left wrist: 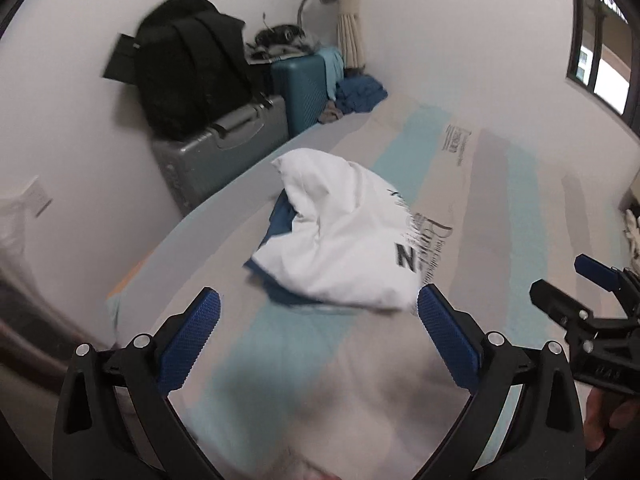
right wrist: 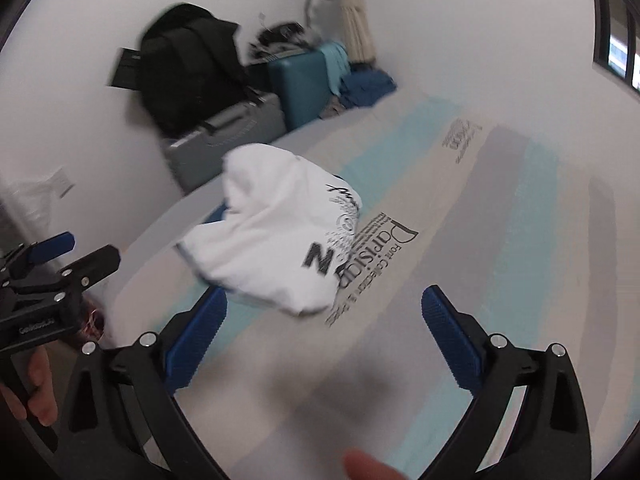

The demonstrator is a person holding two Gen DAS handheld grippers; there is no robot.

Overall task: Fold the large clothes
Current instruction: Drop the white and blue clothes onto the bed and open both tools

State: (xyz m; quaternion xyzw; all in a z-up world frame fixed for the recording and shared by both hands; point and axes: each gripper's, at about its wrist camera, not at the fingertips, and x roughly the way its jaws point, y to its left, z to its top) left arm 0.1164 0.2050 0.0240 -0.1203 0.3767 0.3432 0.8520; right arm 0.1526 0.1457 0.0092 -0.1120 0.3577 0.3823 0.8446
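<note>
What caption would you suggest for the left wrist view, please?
Open left gripper above a striped bedsheet, white printed garment lying bunched ahead, suitcases against the wall.

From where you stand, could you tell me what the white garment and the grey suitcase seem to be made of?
White garment: soft matte knit, probably cotton; it rumples and carries black print.
Grey suitcase: hard moulded shell, likely plastic; smooth, faintly glossy, rigid handle.
</note>
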